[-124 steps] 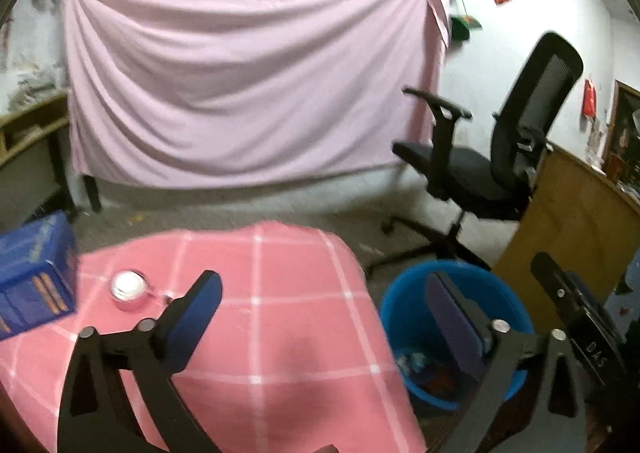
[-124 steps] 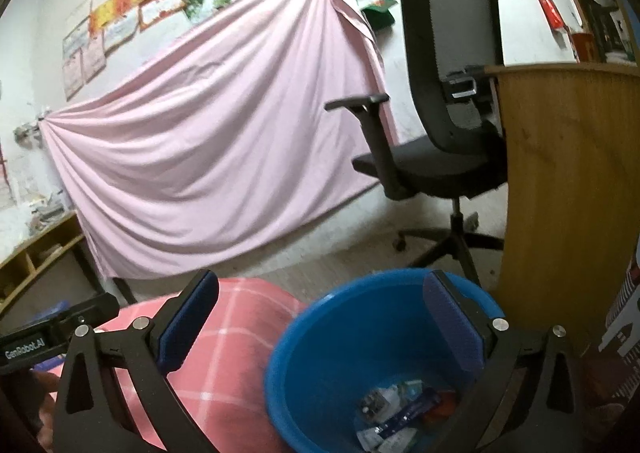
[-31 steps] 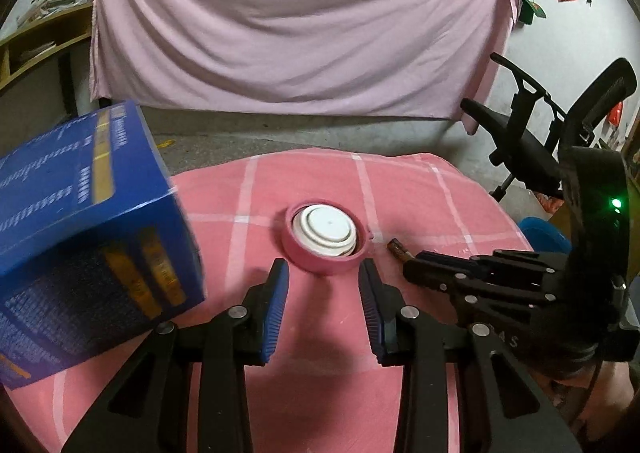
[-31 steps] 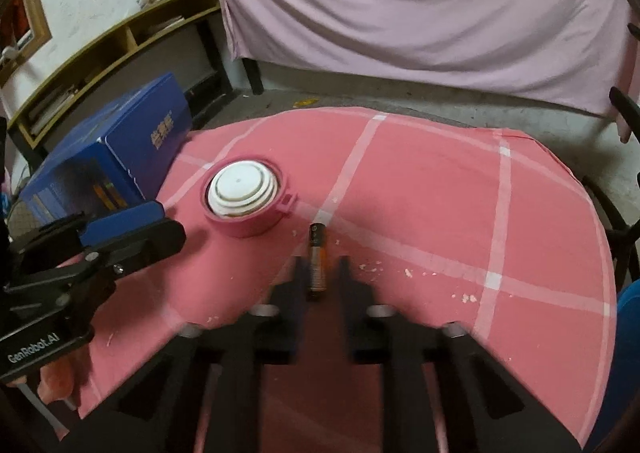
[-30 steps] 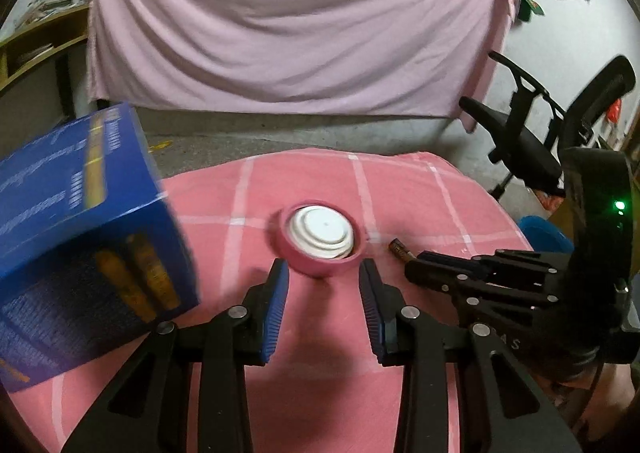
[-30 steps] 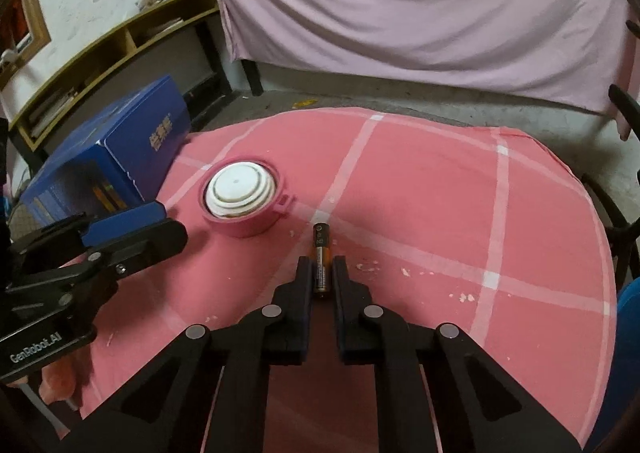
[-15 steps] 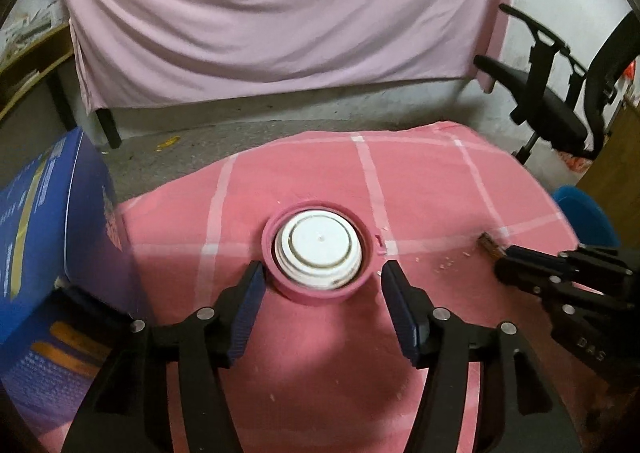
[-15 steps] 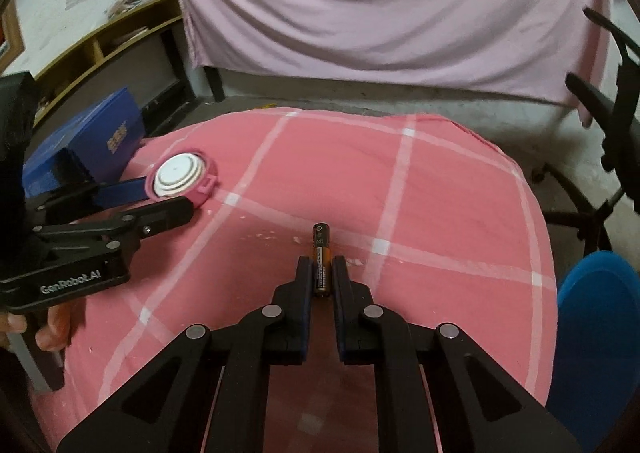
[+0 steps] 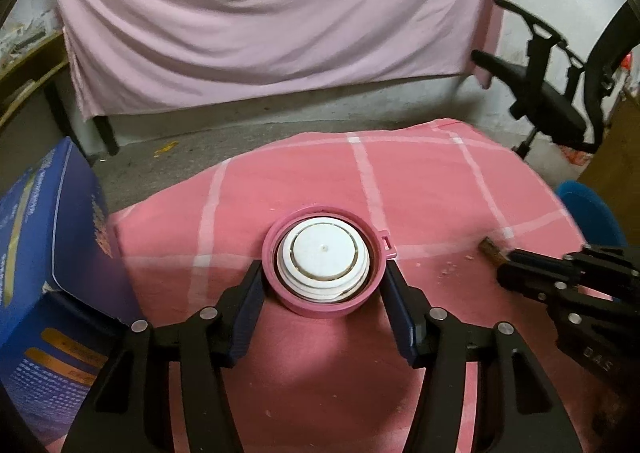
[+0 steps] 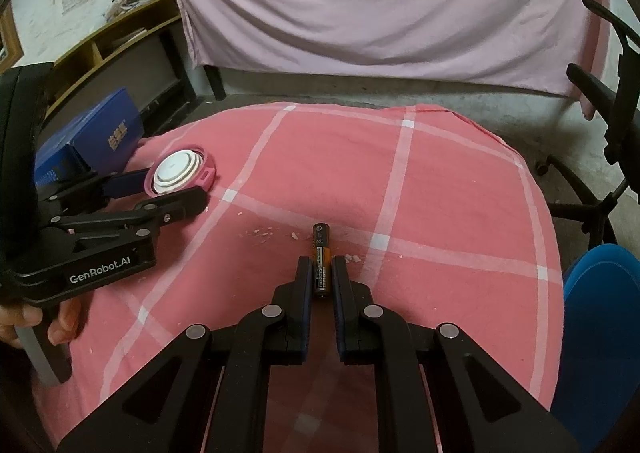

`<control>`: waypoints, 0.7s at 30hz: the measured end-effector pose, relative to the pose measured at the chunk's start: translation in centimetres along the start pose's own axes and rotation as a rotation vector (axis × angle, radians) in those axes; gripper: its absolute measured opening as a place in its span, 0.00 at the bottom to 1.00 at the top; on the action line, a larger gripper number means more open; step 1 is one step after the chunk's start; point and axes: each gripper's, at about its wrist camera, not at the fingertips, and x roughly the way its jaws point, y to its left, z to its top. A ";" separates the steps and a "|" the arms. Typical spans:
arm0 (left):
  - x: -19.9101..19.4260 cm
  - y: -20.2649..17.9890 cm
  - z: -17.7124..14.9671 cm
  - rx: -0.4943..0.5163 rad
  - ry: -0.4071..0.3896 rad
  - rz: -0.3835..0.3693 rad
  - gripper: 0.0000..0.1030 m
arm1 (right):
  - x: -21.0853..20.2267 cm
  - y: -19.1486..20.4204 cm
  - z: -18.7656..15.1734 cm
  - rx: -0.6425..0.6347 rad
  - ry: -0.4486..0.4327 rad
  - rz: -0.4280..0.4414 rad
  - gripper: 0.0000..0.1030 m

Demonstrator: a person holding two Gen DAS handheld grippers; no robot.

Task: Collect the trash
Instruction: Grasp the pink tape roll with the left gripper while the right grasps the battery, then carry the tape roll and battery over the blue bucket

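A round pink lid [image 9: 324, 299] with a white inner cap lies on the pink checked tablecloth [image 9: 420, 181]. My left gripper [image 9: 322, 273] straddles it, its blue pads [image 9: 248, 309] resting against the rim on either side. In the right wrist view the lid [image 10: 180, 171] sits between the fingers of the left gripper [image 10: 166, 189], which a hand holds at the left. My right gripper [image 10: 322, 265] is shut on a black and gold battery [image 10: 321, 249] that points away from me, low over the cloth. The battery's tip [image 9: 490, 247] pokes from the right gripper [image 9: 504, 259] at the right.
A blue cardboard box [image 9: 48, 253] stands close at the left, beside the lid. A blue bin [image 10: 600, 293] sits on the floor past the table's right edge. A black office chair [image 9: 552, 101] stands at the back right. A pink sheet [image 10: 380, 5] hangs behind.
The left gripper has moved forward and down, and its jaws have widened from behind the lid to either side of it. The right gripper has stayed shut on the battery and shifted a little.
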 end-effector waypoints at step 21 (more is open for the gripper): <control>-9.9 -3.3 -3.3 -0.019 -0.469 -0.017 0.50 | -8.0 0.0 -2.3 0.006 -0.460 0.026 0.08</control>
